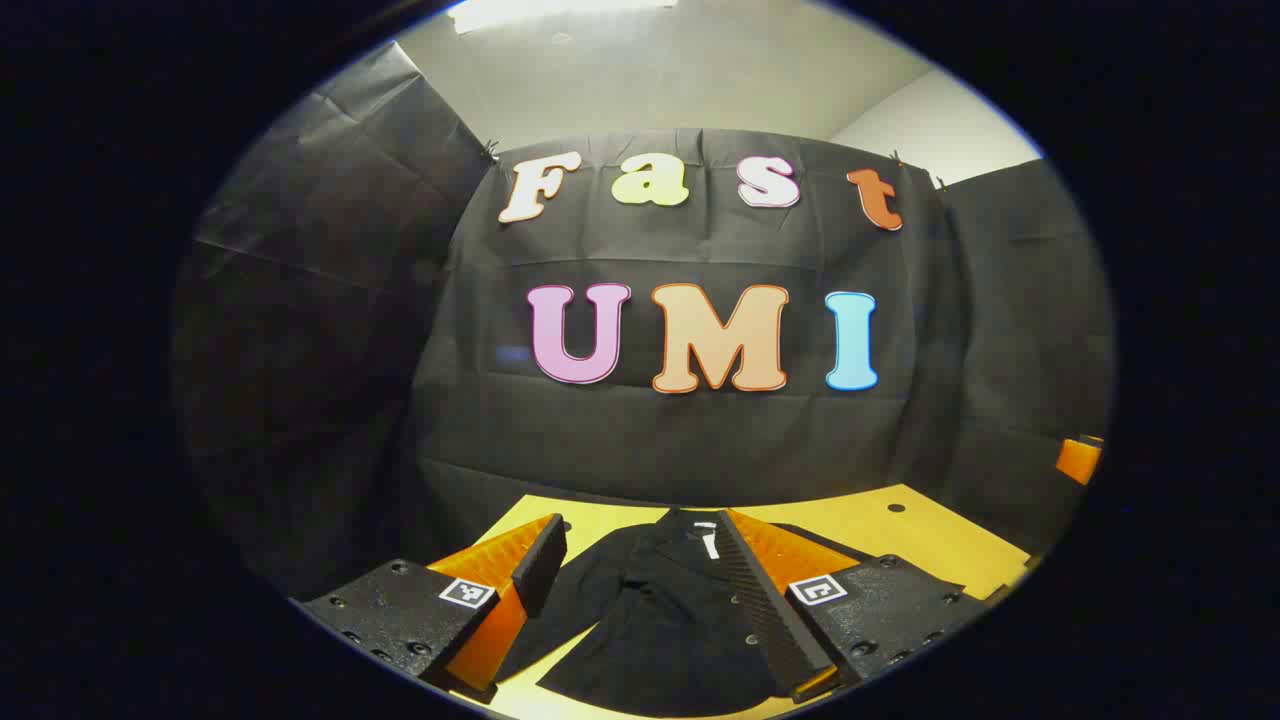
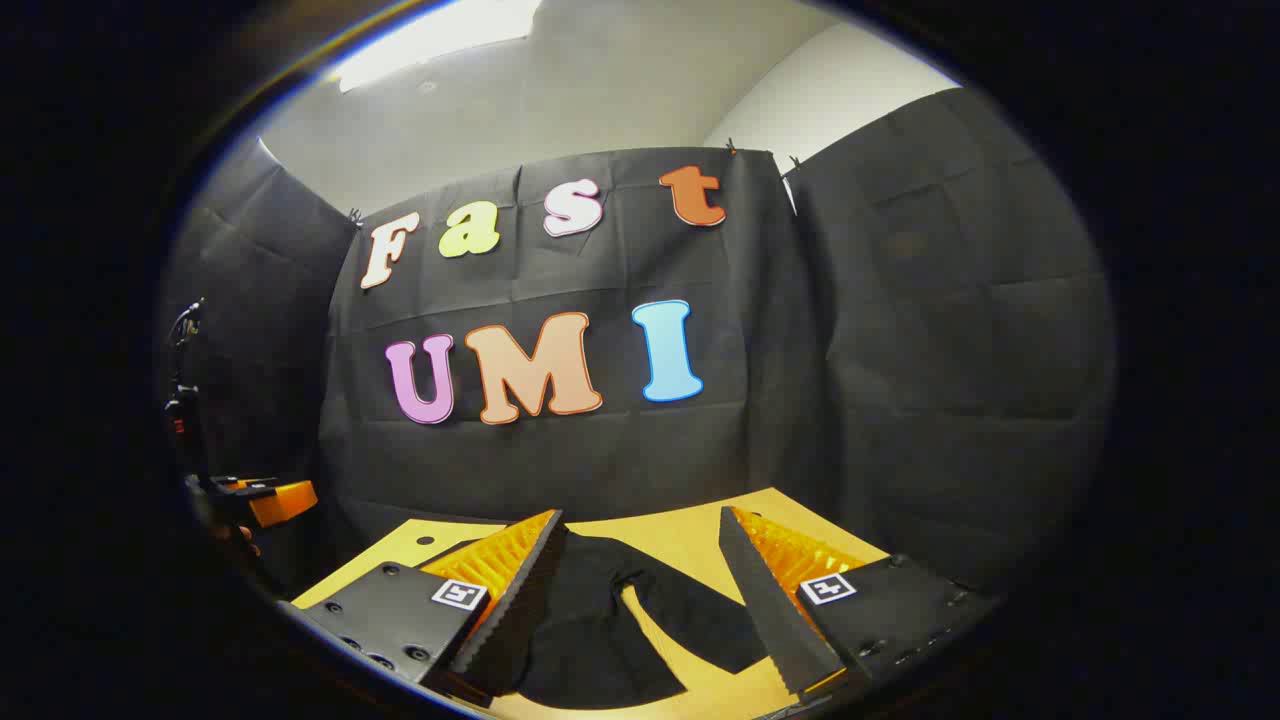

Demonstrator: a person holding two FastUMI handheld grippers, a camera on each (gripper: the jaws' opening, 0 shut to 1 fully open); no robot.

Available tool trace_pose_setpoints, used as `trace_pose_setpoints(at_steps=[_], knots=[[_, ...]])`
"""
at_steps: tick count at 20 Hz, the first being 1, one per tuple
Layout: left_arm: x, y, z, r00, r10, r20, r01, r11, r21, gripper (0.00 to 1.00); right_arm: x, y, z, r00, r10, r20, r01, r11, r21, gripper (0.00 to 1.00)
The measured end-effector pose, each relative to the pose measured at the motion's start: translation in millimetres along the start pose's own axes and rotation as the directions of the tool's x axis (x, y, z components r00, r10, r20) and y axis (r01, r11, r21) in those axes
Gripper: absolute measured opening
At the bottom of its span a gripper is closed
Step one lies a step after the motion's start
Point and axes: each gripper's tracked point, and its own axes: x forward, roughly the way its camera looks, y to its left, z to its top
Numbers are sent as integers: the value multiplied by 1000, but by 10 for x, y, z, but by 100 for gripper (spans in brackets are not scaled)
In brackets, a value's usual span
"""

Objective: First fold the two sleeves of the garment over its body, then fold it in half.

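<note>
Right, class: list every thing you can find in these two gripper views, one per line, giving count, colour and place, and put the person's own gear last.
Garment: one, black, spread flat on the table with its collar toward the back wall; one sleeve lies out to the side, not yet folded.
Table: one, yellow top with small dark holes, under the garment.
Booth cloth: black, hanging behind and beside the table.
Ceiling light: one, white, overhead.
Left gripper: one, fingers apart above the garment, holding nothing; it also shows at the left edge of the right gripper view.
Right gripper: one, fingers apart above the sleeve, holding nothing.
</note>
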Motion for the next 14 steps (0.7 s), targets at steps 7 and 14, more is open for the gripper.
trace_pose_setpoints(at_steps=[7,14], knots=[[-175,209,-108,999,41,-22,-41,999,18,92,-71,89,-196,998,16,-53,-16,1000,1,98],[-271,457,-202,994,97,-55,-95,995,24,92,-64,224,-257,996,43,-73,-44,999,-14,95]])
